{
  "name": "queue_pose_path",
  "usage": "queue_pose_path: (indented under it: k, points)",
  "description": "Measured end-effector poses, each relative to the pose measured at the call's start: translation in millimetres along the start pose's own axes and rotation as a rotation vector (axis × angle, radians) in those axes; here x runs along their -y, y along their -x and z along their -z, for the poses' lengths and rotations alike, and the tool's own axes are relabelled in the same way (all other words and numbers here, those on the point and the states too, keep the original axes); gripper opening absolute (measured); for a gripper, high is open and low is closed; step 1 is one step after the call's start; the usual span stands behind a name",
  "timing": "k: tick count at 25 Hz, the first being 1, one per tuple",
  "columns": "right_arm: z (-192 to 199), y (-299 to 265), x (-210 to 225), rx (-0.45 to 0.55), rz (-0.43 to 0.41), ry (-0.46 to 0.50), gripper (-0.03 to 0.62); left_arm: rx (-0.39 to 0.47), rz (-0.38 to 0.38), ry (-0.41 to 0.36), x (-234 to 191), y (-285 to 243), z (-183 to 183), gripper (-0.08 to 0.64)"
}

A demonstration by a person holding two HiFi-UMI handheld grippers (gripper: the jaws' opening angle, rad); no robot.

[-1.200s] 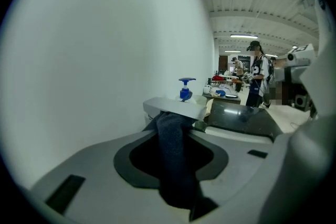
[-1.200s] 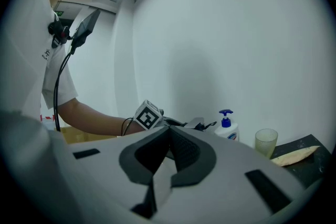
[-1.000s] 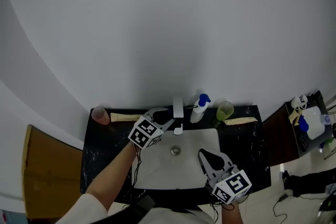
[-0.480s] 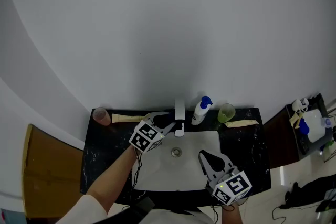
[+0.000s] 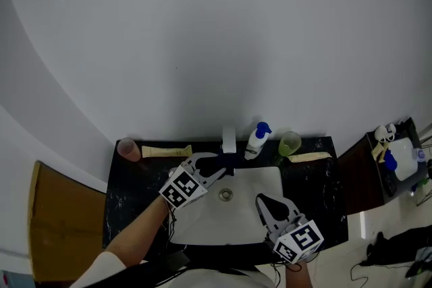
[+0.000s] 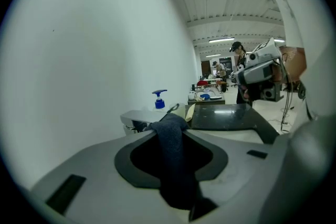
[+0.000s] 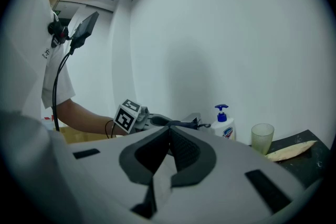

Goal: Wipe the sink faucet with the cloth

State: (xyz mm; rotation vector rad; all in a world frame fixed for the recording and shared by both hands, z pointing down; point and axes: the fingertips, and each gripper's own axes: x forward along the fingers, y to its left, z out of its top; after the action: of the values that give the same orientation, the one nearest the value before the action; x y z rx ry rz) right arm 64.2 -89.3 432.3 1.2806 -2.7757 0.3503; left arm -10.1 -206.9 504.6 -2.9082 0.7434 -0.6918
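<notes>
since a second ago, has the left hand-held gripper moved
Yes: the left hand-held gripper shifted right toward the faucet, its cloth now covering the spout tip.

A soap bottle (image 5: pixel 256 140) stands beside a green cup (image 5: pixel 289 143).

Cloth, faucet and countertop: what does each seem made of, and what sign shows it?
Cloth: likely terry fabric, dark, nubby, hanging limp. Faucet: probably metal, smooth pale sheen. Countertop: perhaps polished stone, glossy black with pale flecks.
</notes>
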Motion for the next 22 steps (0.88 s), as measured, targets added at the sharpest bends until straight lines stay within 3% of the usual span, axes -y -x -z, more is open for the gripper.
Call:
queue_pose_path:
  k: [7, 12, 20, 22]
  points:
    - [-4, 2, 2, 0.006, 0.007, 0.005, 0.006, -0.032, -0.074, 0.087, -29, -16, 6, 0.115]
    - [0, 7, 1, -0.001, 0.021, 0.001, 0.006, -0.049, -0.101, 0.08, -43, -32, 2, 0.117]
    - [2, 11, 0, 0.002, 0.021, -0.005, 0.006, -0.01, 0.013, -0.038, 23, 0, 1, 0.114]
    - [1, 13, 3, 0.005, 0.026, -0.008, 0.006, -0.013, 0.006, -0.04, 30, 5, 5, 0.114]
